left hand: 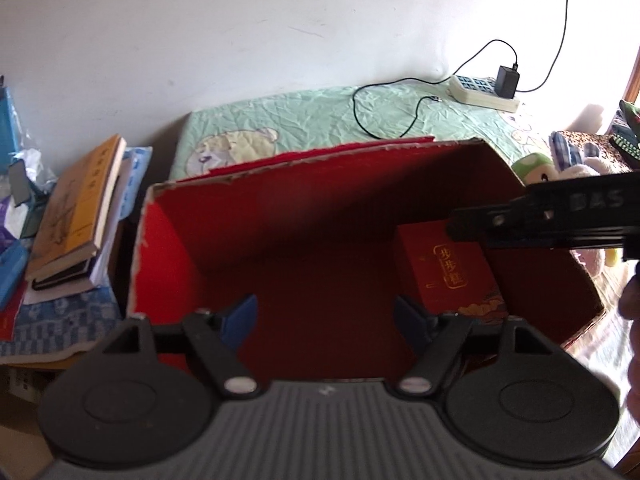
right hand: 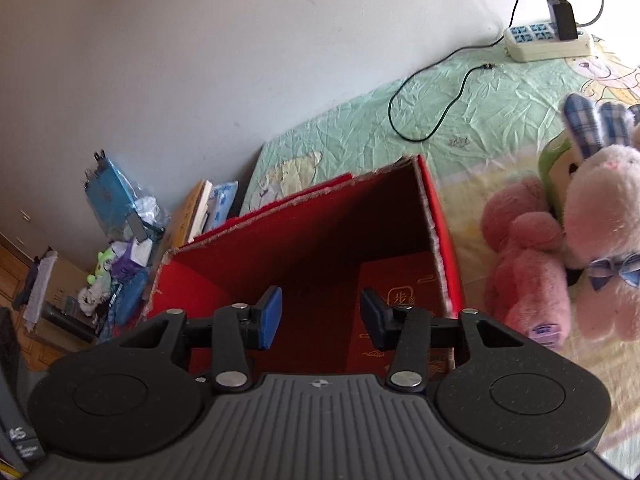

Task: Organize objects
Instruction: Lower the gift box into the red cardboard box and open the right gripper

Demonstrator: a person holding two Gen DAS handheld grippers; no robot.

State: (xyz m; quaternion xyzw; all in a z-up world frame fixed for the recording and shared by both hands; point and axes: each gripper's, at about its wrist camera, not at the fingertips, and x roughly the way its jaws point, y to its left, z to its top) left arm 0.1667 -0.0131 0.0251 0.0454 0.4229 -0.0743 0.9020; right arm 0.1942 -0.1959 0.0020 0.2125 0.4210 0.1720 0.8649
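The bed [right hand: 500,92], under a green cartoon sheet, carries the big red cardboard box [left hand: 256,240], open-topped. Inside the box, against its right wall, lies a smaller red gift box [left hand: 444,268] with gold lettering. Right of the box sit plush toys — a pink one [right hand: 528,264] and a pale rabbit [right hand: 604,216]. Left of it, stacked books [left hand: 76,208]; behind it, a power strip [left hand: 480,92] with a black cable. Left tongs [left hand: 325,322] and right tongs [right hand: 320,316] hang over the box, jaws apart, nothing between them.
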